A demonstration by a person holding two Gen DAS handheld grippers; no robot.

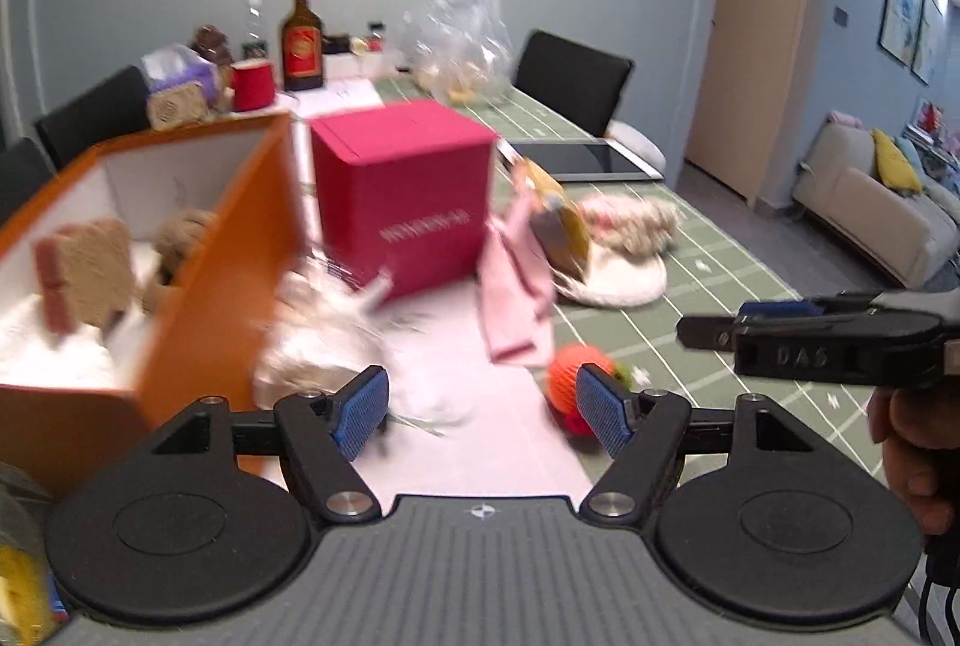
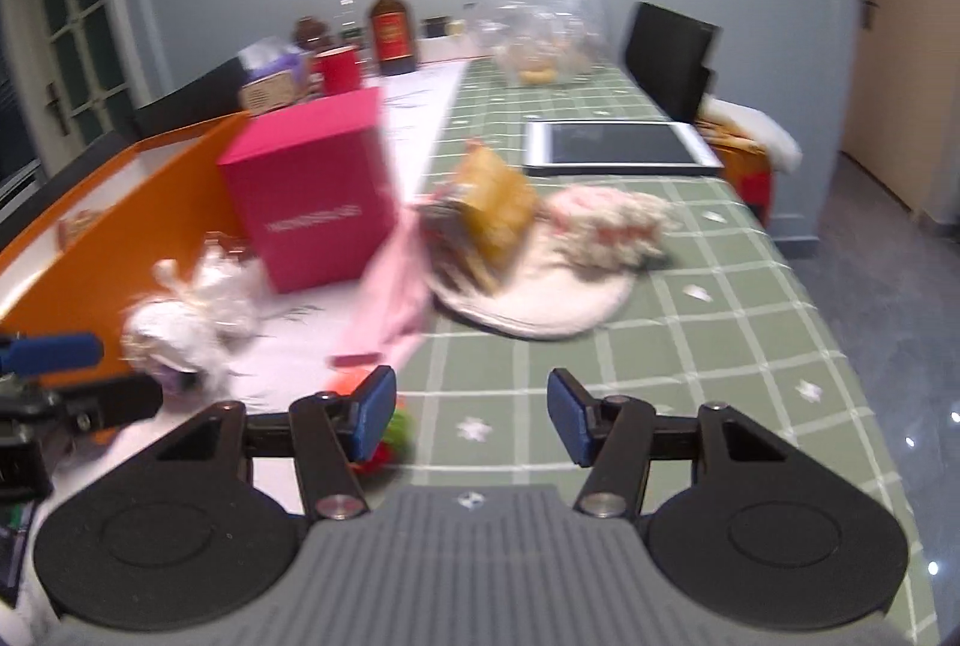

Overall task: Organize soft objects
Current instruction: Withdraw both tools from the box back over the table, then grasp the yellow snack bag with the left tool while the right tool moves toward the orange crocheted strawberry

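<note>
Beside the pink box (image 1: 402, 193), pink cloth (image 1: 517, 286) lengthwise toward the camera.

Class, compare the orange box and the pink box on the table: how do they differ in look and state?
The orange box is open-topped, white inside, and holds soft toys; the pink box is closed, with pale lettering on one side. The orange box looks longer and lower, the pink box cube-like. Both stand upright, side by side.

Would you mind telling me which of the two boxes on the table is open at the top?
The orange box at the left is open: its white inside shows, with soft items in it. The pink box beside it is a closed cube with its lid on.
</note>
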